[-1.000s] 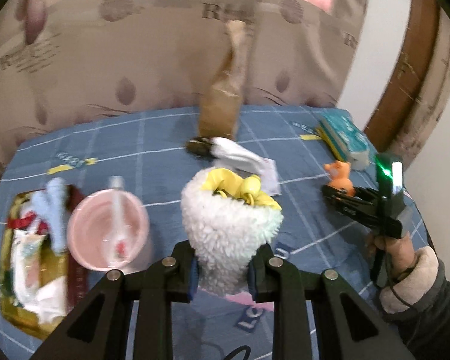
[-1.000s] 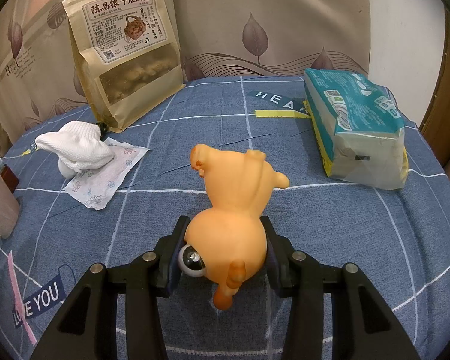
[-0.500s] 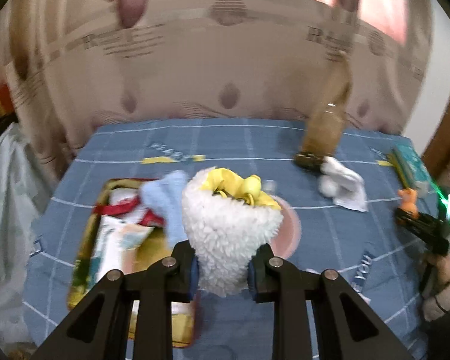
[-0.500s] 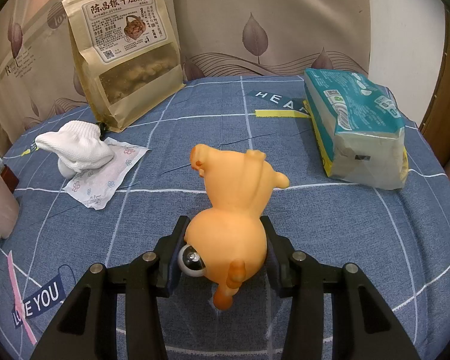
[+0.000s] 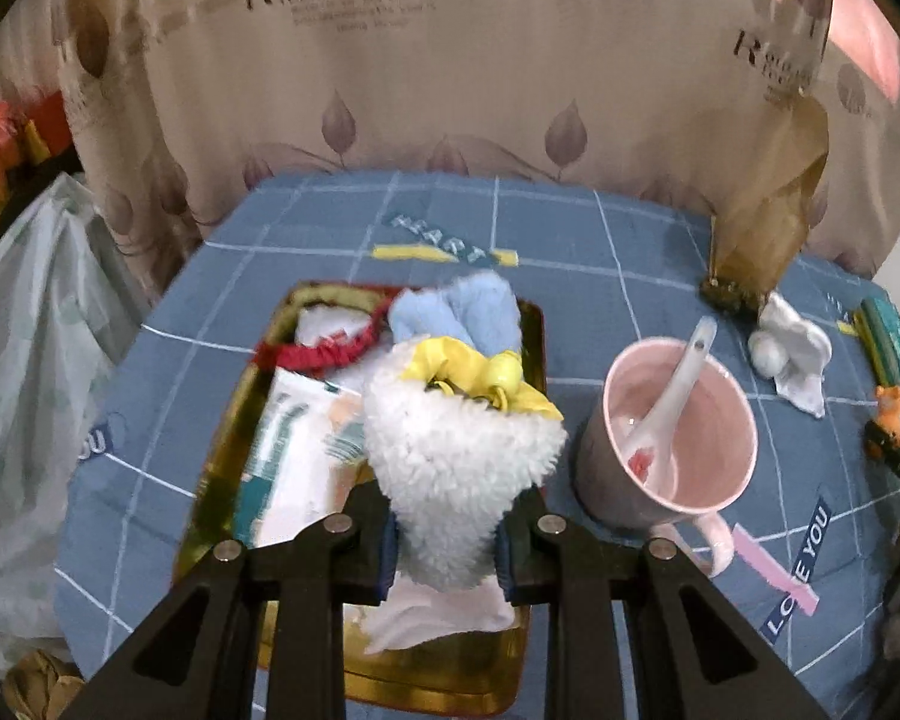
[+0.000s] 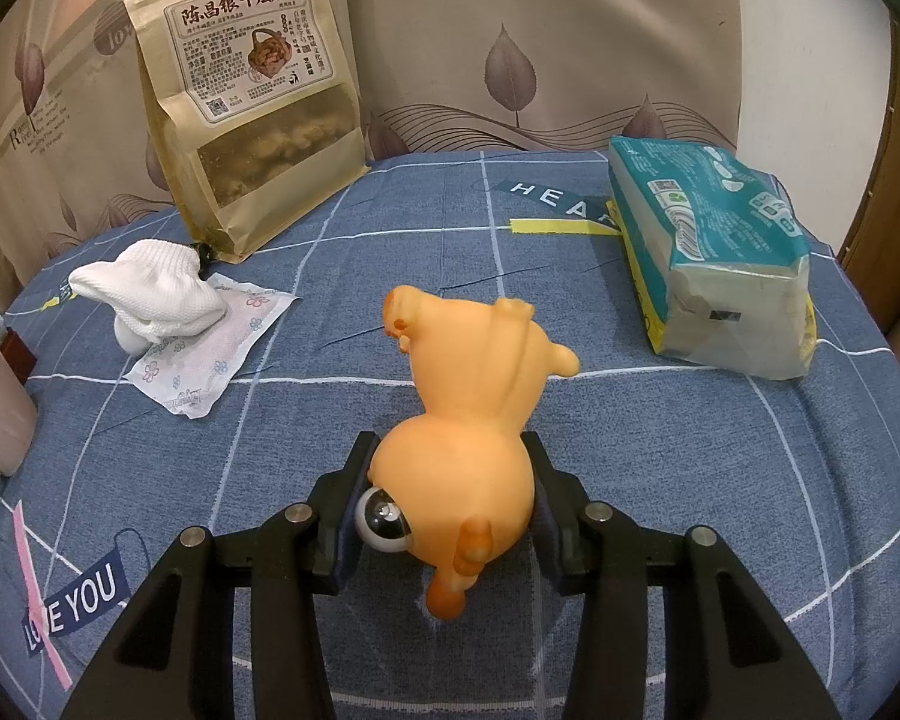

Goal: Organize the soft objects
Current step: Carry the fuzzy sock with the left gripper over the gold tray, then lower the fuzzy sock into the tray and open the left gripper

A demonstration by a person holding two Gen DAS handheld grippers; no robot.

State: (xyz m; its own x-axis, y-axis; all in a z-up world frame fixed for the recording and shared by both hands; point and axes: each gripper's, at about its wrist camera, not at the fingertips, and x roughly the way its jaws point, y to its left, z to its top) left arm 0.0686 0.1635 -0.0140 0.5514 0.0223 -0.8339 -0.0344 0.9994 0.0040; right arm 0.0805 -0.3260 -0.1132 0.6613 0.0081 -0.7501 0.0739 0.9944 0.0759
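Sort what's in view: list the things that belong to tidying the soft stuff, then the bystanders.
Job: fluffy white toy in left tongs; orange squishy toy in right tongs; gold tray; white sock.
Bystanders: pink mug, spoon, snack bag, tissue pack.

Layout relative to the mug (image 5: 666, 450) on the table (image 5: 570, 240): the tray (image 5: 222, 438) lies just left, holding a towel (image 5: 456, 312) and a packet (image 5: 294, 456); a spoon (image 5: 672, 384) stands in the mug; the sock (image 5: 786, 342) lies right and behind, the snack bag (image 5: 762, 222) behind the sock.
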